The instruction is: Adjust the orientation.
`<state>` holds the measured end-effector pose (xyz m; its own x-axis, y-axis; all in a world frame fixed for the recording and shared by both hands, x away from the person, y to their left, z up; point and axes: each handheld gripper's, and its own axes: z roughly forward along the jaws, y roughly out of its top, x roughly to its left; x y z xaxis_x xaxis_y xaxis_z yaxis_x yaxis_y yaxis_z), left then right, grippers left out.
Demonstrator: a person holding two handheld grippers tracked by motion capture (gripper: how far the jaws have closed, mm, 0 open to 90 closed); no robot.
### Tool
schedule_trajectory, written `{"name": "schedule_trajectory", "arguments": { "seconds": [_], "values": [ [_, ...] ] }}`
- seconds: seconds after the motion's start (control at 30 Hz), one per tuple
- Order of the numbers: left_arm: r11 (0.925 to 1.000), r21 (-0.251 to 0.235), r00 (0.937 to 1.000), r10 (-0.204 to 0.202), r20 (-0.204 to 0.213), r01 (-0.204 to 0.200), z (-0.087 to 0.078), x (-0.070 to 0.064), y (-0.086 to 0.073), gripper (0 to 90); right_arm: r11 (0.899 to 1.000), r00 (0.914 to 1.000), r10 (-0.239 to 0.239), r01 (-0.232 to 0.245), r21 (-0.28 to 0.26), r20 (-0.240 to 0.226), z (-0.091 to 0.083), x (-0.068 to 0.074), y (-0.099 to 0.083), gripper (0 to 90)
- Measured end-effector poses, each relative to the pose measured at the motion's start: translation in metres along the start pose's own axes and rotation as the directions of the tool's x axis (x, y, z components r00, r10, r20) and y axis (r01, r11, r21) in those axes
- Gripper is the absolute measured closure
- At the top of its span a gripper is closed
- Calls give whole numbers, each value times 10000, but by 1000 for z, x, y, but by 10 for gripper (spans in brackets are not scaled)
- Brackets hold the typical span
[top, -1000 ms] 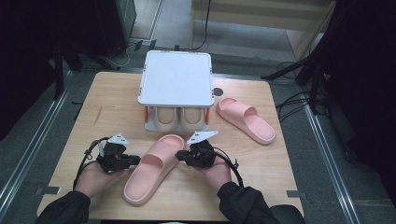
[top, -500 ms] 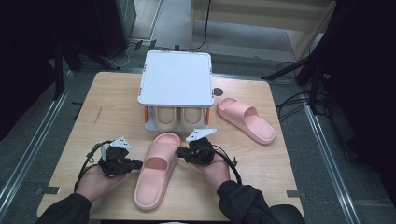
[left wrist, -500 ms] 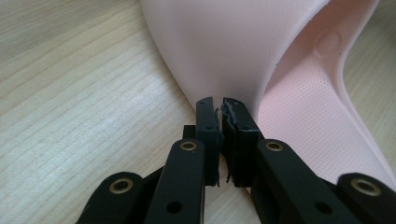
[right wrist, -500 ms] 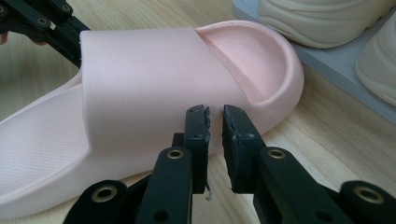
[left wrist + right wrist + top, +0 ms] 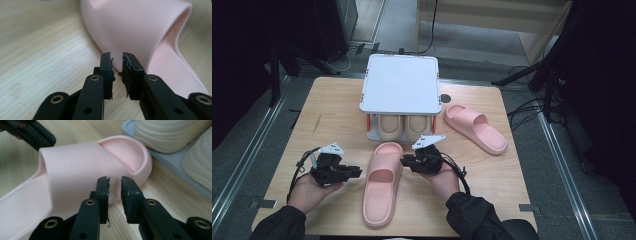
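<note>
High view: wooden table [image 5: 327, 115], a person's two hands coming in from the near edge. A pink slide sandal [image 5: 382, 182] lies lengthwise at near centre, toe toward the rack, between the two grippers. Left gripper [image 5: 354, 172] sits just left of the sandal's strap; right gripper [image 5: 404, 161] just right of it, by the toe end. From up here the jaw gaps are too small to judge.

Left gripper view: jaws stand slightly parted, a narrow slot between them, nothing in it. Their tips are close against the sandal's strap [image 5: 140, 30]; touching or not, cannot tell. Dotted footbed texture is visible here, not from above.

Right gripper view: jaws likewise a little apart and empty, tips at the sandal's side wall under the strap; contact unclear. The other gripper's black tip shows at the far upper left.

Containers: a grey two-tier rack [image 5: 402, 90] at the table's middle, flat white top. Its lower shelf holds a pair of beige sandals [image 5: 404, 125], side by side, toes outward. The right gripper view shows their ribbed soles [image 5: 175, 132].

A second pink sandal [image 5: 475, 128] lies right of the rack, angled, well apart from the grippers.
</note>
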<state>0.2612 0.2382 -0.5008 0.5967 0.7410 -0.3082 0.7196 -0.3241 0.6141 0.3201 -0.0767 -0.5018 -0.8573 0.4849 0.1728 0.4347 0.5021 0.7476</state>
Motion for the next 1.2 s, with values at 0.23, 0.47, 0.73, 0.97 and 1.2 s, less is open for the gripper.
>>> {"name": "schedule_trajectory", "arguments": {
  "seconds": [0.23,0.47,0.73,0.97,1.2],
  "values": [
    [9998,-124,9999,159,48,-158,-7,4,5,667,9999,9999,71,-70,-87,150,-19,-6,-1,666],
    [9996,-205,9996,184,230,-179,-8,6,12,641,9995,9995,59,-50,-297,301,-47,-9,-7,629],
    [9983,-405,9988,429,237,-420,-5,12,23,556,9981,9977,401,-374,-490,550,-74,-25,-20,617],
    [9989,-219,9986,411,327,-404,-1,18,30,524,9954,9925,829,-782,-552,894,-97,-44,-34,612],
    [9995,-150,9989,281,381,-275,1,22,33,497,9867,9793,1542,-1458,-713,1309,-121,-69,-49,600]
  ]
}}
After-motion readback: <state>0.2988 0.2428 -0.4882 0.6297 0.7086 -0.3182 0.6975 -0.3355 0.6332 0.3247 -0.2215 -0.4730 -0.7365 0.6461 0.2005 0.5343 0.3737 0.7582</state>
